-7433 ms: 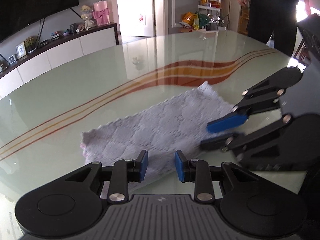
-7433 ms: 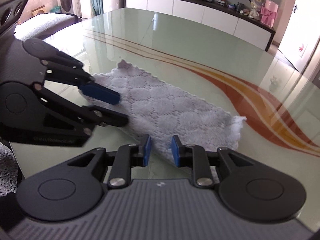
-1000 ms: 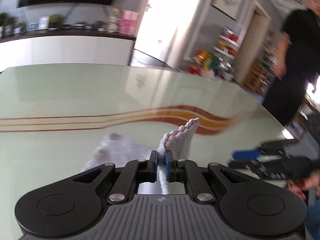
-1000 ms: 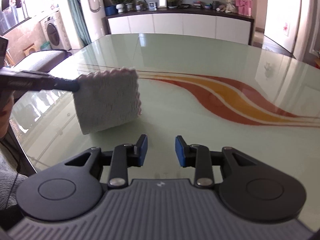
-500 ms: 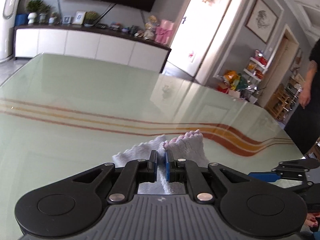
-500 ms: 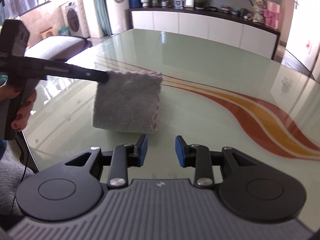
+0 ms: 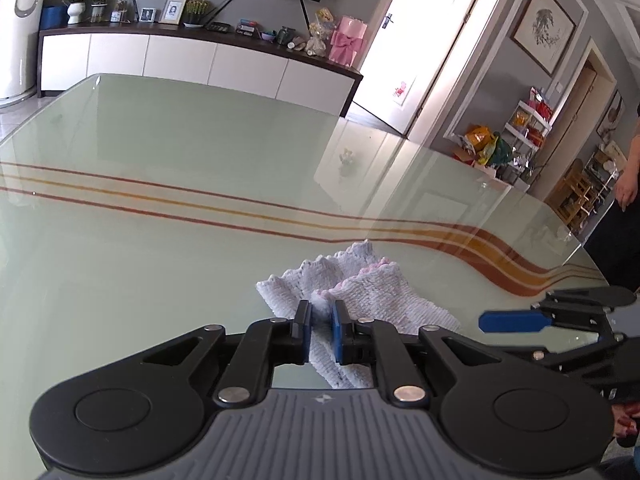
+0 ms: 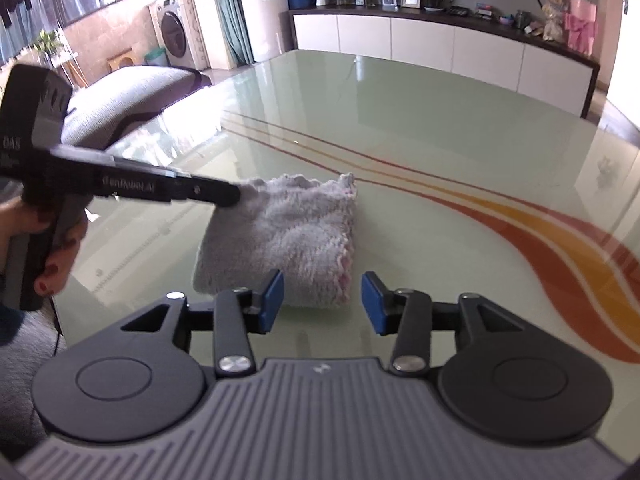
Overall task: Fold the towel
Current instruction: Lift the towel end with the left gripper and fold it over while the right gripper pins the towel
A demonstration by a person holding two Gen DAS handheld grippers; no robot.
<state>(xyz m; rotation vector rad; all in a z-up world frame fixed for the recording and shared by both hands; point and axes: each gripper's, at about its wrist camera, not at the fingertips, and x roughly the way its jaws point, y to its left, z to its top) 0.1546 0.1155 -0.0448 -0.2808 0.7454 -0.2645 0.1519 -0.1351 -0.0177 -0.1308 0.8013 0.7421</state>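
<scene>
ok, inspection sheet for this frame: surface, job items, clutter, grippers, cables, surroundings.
Surface: glass table, pale green with red and orange stripes, glossy.
Job's things: grey towel, folded over, pink scalloped edge, lying on the table.
Clutter: nothing seen on the table.
Grippers: left gripper jaws opening, a towel corner between the pads; right gripper jaws opening, nothing between them, beside the towel.
Cables: thin dark cable below the person's hand.
Surroundings: white sideboard with ornaments, washing machine, bystander at the far edge.
</scene>
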